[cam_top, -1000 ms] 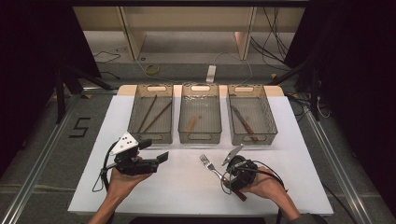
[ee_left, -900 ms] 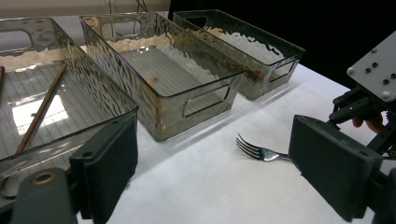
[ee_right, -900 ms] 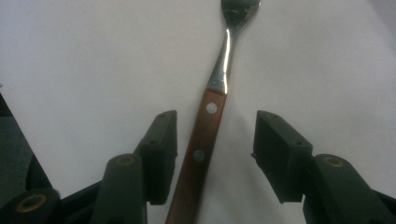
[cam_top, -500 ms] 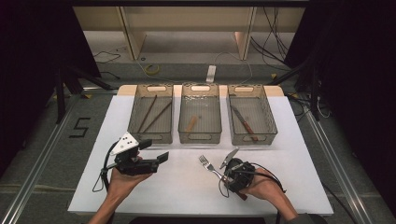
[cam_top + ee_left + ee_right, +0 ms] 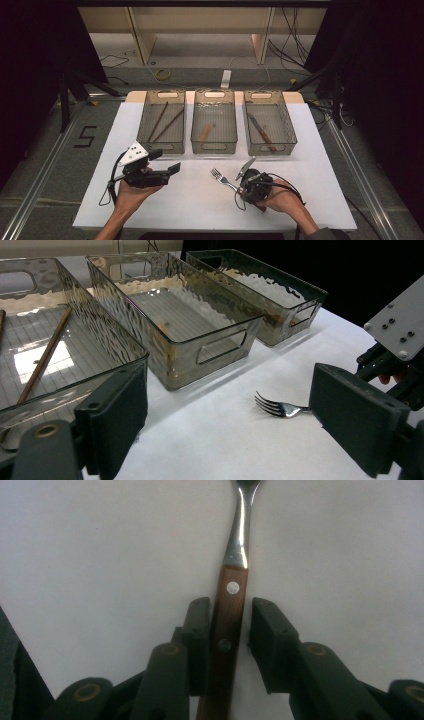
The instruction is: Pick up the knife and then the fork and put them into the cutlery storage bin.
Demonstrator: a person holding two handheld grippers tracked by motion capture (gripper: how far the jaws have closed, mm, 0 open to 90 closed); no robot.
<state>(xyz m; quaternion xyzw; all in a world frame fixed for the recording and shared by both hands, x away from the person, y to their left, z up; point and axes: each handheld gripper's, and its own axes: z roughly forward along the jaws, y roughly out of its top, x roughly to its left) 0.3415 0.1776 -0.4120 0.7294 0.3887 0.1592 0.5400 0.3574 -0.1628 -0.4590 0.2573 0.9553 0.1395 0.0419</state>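
Right gripper fingers closing around fork, small gap right

Handheld grippers, black with grey plates
Left gripper has 2 blocky black jaws, brass-ringed pivots, a grey 3-cornered plate with dark screws; right gripper trails a looping black cable

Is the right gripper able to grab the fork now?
Probably yes. The right gripper has been closing its jaws with the fork handle between them; one pad looks to touch it, a thin gap remains at the other, nothing blocks.
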